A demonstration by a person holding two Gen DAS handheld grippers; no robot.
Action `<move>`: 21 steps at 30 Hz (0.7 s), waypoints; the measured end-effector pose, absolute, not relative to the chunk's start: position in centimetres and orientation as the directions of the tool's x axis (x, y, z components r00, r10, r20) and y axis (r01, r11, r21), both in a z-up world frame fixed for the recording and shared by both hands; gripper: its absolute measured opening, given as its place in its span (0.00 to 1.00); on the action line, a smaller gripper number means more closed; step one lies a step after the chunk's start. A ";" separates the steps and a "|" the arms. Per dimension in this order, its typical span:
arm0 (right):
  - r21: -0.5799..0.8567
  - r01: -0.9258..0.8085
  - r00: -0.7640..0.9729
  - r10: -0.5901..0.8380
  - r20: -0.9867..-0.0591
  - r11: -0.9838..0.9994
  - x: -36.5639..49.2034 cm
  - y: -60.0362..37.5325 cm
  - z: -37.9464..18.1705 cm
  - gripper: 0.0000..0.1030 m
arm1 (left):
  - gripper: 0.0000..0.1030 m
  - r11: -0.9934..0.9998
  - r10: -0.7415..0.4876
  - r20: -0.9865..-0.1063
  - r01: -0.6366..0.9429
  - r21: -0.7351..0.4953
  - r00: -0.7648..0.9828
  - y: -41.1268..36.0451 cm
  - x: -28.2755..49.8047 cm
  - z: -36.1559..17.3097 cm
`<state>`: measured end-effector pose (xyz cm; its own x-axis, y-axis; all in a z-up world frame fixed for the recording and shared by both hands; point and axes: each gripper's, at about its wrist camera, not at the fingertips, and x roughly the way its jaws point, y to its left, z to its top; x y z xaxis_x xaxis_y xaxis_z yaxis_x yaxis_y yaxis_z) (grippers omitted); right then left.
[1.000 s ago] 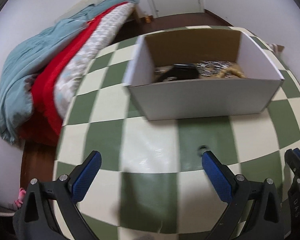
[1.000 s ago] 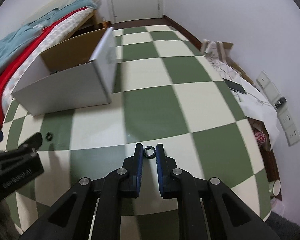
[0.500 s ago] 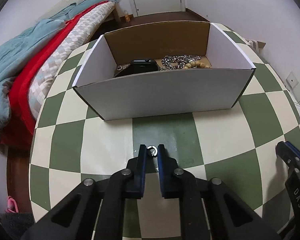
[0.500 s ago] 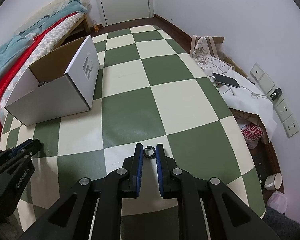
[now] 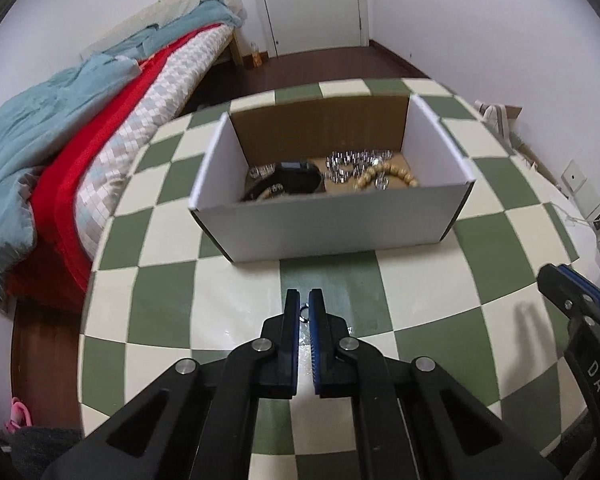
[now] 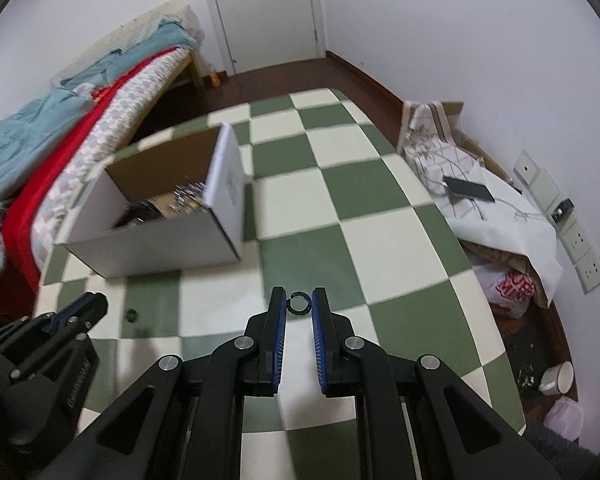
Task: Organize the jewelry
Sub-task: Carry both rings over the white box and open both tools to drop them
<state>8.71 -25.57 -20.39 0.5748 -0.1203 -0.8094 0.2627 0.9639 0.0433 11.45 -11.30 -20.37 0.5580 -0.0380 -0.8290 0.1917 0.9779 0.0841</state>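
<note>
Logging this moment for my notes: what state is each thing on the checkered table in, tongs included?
Left tongs: shut; small dark ring seems to lie unheld on the green-and-cream checkered table.
Right tongs: shut on the open-ended black ring.
White cardboard box: upright, open-topped, holding jewelry.
White door: closed.

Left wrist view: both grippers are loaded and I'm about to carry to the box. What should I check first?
1. Left gripper shut on small ring: ok.
2. Right gripper shut on open ring: ok.
3. Box top open: ok.
4. Grippers well apart from each other: ok.
5. Bare floor left in the box beside the bead bracelet: ok.
6. Grip firm enough on either ring: cannot tell.
</note>
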 end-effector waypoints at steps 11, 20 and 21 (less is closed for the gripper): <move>0.102 0.191 0.660 -0.051 -0.750 0.976 10.7 -23.3 -15.1 0.13 | 0.02 0.987 -0.072 -0.766 0.158 0.039 0.639 -8.9 12.2 -14.3; 0.165 0.176 0.680 0.001 -0.733 0.971 12.9 -23.5 -13.2 0.13 | 0.02 0.996 -0.080 -0.763 0.088 -0.031 0.641 -4.8 16.3 -11.3; 0.168 0.178 0.678 0.003 -0.735 0.970 12.9 -23.6 -13.4 0.13 | 0.02 0.996 -0.083 -0.770 0.079 -0.042 0.632 -4.3 16.3 -11.5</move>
<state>12.92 -23.60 -13.43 0.6777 0.0031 -0.7353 0.1776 0.9697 0.1678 16.35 -4.32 -11.52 0.6322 -0.0830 -0.7704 0.0795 0.9959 -0.0421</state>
